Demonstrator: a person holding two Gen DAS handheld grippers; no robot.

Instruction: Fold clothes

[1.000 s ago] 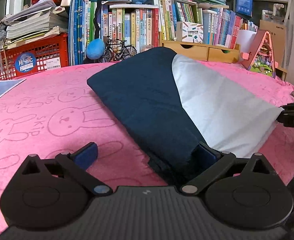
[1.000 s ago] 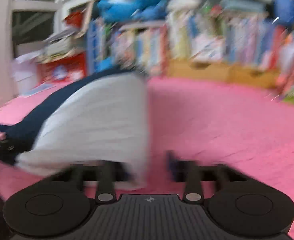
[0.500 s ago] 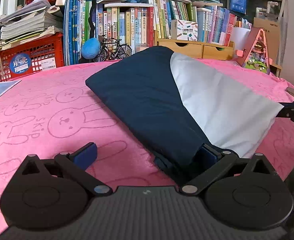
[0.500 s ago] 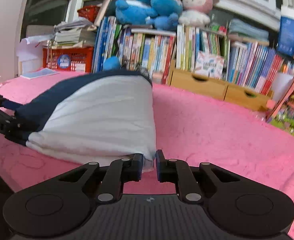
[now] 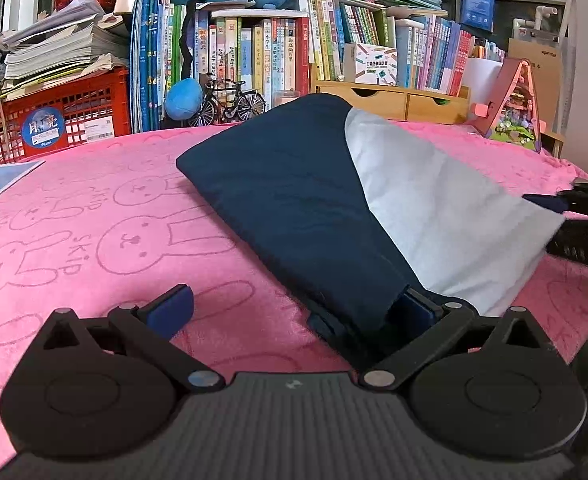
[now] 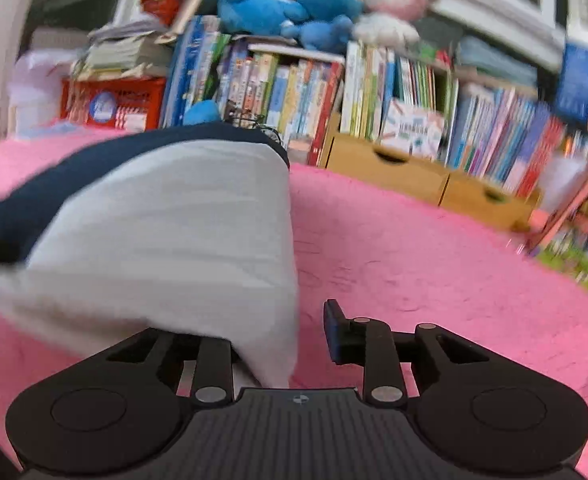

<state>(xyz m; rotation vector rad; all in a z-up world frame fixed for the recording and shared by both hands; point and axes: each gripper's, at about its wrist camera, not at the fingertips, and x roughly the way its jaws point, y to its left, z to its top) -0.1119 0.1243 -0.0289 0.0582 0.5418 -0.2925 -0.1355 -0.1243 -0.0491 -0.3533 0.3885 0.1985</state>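
Lying on fleecy pink cloth (image 5: 93, 208); smooth navy-and-white folded garment (image 5: 314, 208).

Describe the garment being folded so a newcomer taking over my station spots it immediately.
Start from the pink rabbit-print cloth that covers the table in front of the crammed bookshelf. In the cloth's middle lies one folded garment, reaching from the bookshelf side to the near edge. It is the only clothing there, navy on one side and pale grey-white on the other.
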